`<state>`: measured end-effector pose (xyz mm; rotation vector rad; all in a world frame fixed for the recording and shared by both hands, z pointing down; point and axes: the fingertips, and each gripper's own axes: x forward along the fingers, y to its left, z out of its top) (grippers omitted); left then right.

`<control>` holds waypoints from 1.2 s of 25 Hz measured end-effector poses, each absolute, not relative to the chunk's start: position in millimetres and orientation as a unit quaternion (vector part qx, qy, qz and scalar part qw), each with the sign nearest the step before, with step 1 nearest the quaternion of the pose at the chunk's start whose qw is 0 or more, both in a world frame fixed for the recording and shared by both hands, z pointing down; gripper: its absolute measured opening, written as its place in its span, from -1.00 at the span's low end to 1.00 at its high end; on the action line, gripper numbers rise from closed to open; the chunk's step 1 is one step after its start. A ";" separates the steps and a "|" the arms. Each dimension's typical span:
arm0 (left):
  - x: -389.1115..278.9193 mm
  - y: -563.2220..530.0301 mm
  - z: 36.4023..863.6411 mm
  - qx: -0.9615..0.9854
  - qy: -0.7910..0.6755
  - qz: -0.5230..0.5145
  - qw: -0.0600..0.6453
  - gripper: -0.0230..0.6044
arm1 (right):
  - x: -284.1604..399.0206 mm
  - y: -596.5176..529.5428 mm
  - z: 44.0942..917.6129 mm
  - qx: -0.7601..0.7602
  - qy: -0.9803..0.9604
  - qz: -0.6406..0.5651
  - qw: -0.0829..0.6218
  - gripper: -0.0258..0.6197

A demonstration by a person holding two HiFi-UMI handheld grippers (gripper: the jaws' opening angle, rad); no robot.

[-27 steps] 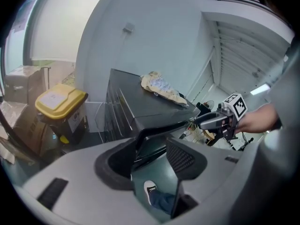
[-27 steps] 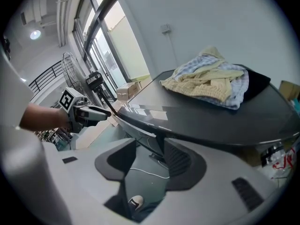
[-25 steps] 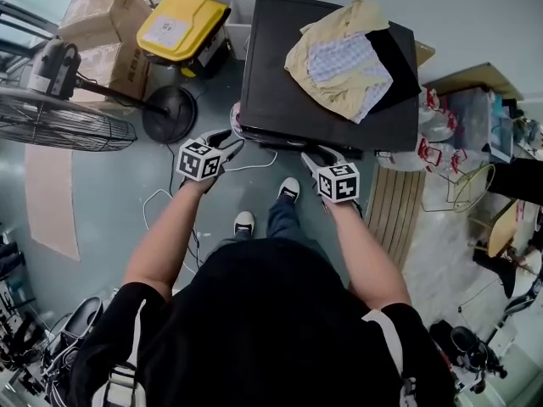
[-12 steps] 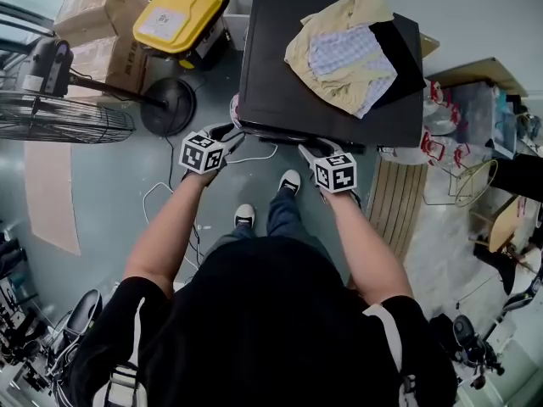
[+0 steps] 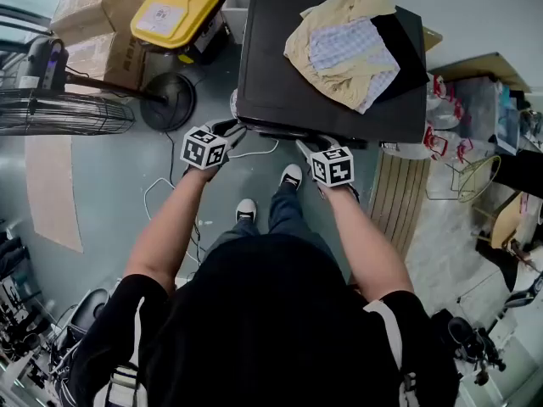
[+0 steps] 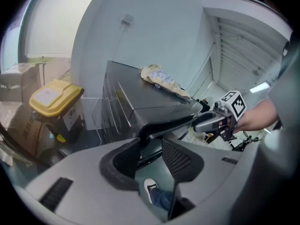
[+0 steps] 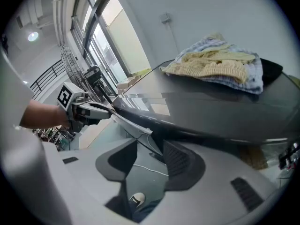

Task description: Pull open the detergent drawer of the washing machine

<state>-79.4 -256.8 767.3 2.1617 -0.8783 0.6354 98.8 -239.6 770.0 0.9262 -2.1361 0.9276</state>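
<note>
The black washing machine (image 5: 288,75) stands in front of me with a heap of clothes (image 5: 348,45) on its lid. Its front panel, where the detergent drawer would be, is hidden under the lid in the head view. I cannot pick the drawer out in either gripper view. My left gripper (image 5: 227,131) is at the front left corner. Its jaws (image 6: 149,156) are closing, with the machine's dark top front edge (image 6: 164,125) just at their tips and no pad pressing. My right gripper (image 5: 310,147) sits under the front edge further right. Its jaws (image 7: 143,165) are wide and closing slightly, with nothing between them.
A yellow-lidded bin (image 5: 174,15) and cardboard boxes (image 5: 93,7) stand left of the machine. A floor fan (image 5: 64,113) with a round base (image 5: 167,102) is nearer. A white cable (image 5: 161,197) lies on the floor by my shoes (image 5: 246,214). A slatted board (image 5: 399,206) lies to the right.
Both grippers have edged in closer to the machine's front edge and a little lower. The clothes and the machine have not moved.
</note>
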 end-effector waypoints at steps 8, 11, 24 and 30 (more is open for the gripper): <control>-75.6 -255.9 768.9 0.838 -0.336 0.248 0.352 -0.48 | 95.8 -240.4 772.9 0.350 -0.812 0.348 0.312 -0.44; -75.4 -255.9 768.7 0.839 -0.333 0.251 0.351 -0.49 | 95.8 -240.6 774.6 0.353 -0.811 0.347 0.312 -0.46; -75.7 -254.8 767.8 0.841 -0.328 0.260 0.344 -0.53 | 99.1 -242.4 774.7 0.363 -0.808 0.347 0.309 -0.59; -75.9 -254.7 768.3 0.840 -0.326 0.263 0.345 -0.55 | 100.0 -242.4 775.3 0.364 -0.807 0.349 0.308 -0.61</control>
